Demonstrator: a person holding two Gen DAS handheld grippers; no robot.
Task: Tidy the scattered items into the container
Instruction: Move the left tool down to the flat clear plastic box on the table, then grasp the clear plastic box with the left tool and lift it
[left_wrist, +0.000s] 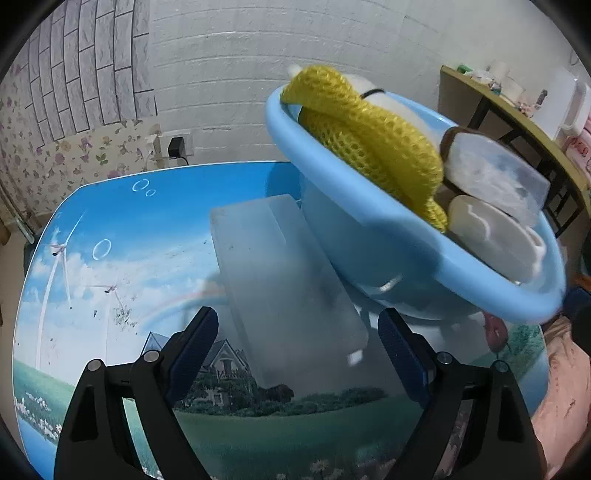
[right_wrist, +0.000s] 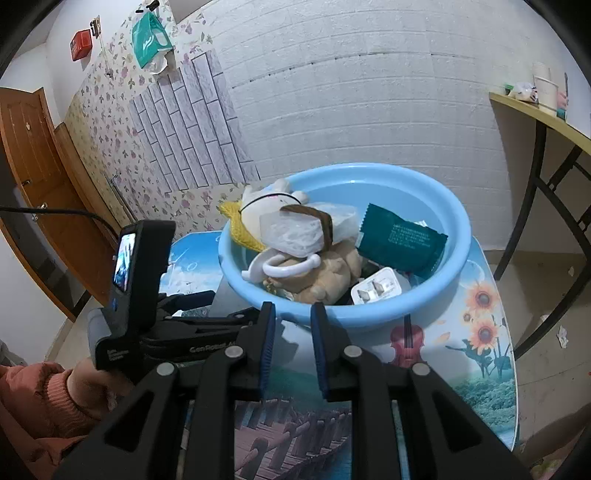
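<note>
Items fill a round light-blue plastic basin (right_wrist: 458, 221) on a table with a printed landscape top (right_wrist: 484, 354): a yellow mesh cloth (left_wrist: 373, 147), white plush toy (right_wrist: 273, 201), tan plush toy (right_wrist: 332, 273), dark green foil packet (right_wrist: 400, 240) and white plug adapter (right_wrist: 376, 290). Left gripper (left_wrist: 299, 336), jaws wide apart, holds nothing, with a frosted translucent box (left_wrist: 280, 280) lying beyond its fingers beside the basin. Right gripper (right_wrist: 292, 325), jaws narrowly parted and empty, sits just short of the basin's near rim.

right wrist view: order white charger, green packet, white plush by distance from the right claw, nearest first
1. white charger: in the blue basin's near side, just beyond the right claw, slightly right.
2. green packet: mid-basin, right of centre, leaning against the right wall.
3. white plush: far-left rim, on top of the pile.
</note>
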